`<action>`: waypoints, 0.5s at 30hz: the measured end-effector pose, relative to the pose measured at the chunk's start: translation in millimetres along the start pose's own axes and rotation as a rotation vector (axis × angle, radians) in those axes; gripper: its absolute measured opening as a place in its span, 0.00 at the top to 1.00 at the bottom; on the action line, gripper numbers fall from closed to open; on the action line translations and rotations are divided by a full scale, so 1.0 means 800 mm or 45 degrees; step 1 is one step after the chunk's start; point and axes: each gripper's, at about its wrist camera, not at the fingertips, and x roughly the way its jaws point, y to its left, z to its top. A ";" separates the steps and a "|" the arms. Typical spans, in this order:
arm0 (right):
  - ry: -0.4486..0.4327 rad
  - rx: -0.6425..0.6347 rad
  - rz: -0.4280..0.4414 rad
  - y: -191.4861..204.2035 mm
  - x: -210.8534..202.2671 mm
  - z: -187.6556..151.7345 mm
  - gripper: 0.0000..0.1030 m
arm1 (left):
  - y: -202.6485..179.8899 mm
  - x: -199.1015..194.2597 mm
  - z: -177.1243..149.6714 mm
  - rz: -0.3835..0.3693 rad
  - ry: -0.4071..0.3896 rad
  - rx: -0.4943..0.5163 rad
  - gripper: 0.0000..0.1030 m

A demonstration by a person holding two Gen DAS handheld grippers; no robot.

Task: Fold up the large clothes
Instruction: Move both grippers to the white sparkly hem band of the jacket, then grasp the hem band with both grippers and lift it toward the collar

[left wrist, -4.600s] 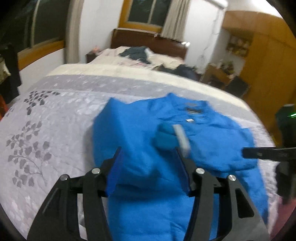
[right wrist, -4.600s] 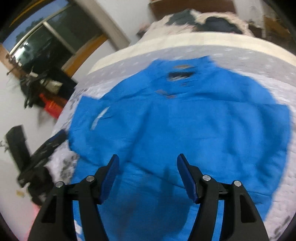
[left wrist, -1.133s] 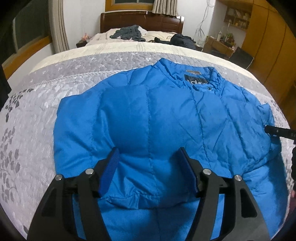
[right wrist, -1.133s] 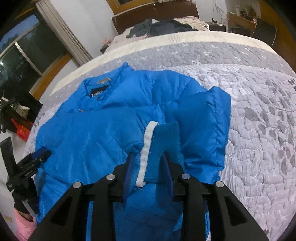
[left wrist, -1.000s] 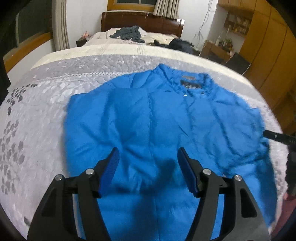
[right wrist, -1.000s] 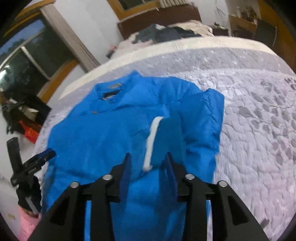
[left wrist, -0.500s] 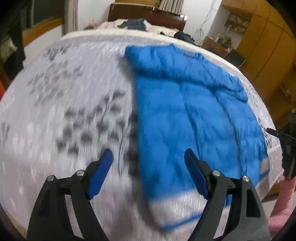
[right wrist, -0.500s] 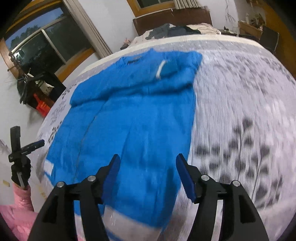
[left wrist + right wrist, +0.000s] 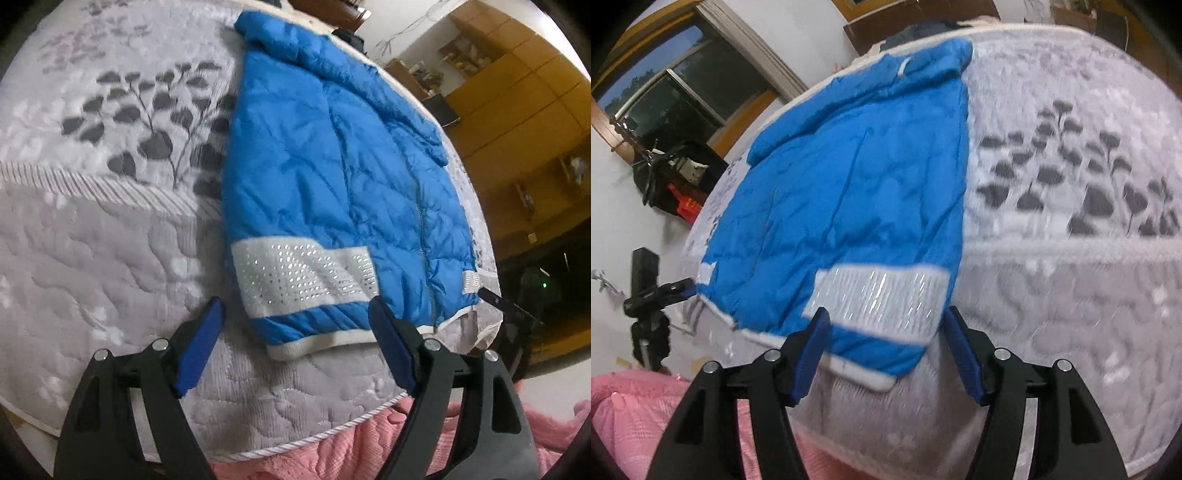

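A blue puffer jacket (image 9: pixel 332 177) (image 9: pixel 857 192) lies flat on the grey quilted bed, both sleeves folded in over its body. Its hem faces me, with a white studded band (image 9: pixel 303 273) (image 9: pixel 882 291) and a white rib edge near the bed's front edge. My left gripper (image 9: pixel 295 332) is open just short of the hem's left corner, touching nothing. My right gripper (image 9: pixel 884 341) is open, its jaws straddling the hem's right corner, with no clear contact. Each view shows the other gripper at the jacket's opposite hem corner.
The bed cover (image 9: pixel 92 240) (image 9: pixel 1071 295) has a dark leaf print on either side of the jacket. Pink clothing of the person (image 9: pixel 369 450) (image 9: pixel 628 417) shows below the bed edge. Wooden cabinets (image 9: pixel 517 92) stand right; a window (image 9: pixel 683 96) and dark clutter stand left.
Both grippers pulled back from over the jacket's body down to its hem at the bed's front edge. The right gripper let go of the sleeve cuff, which now lies folded on the jacket.
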 end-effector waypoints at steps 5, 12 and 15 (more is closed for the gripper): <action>0.016 -0.001 0.019 0.002 0.009 -0.002 0.36 | -0.006 0.004 -0.005 -0.041 -0.008 -0.006 0.23; 0.005 -0.005 0.046 0.003 0.017 0.004 0.64 | -0.018 0.012 -0.010 -0.058 0.010 -0.007 0.40; -0.020 0.004 0.078 0.000 0.011 0.006 0.79 | -0.013 0.012 -0.007 -0.051 0.012 -0.043 0.59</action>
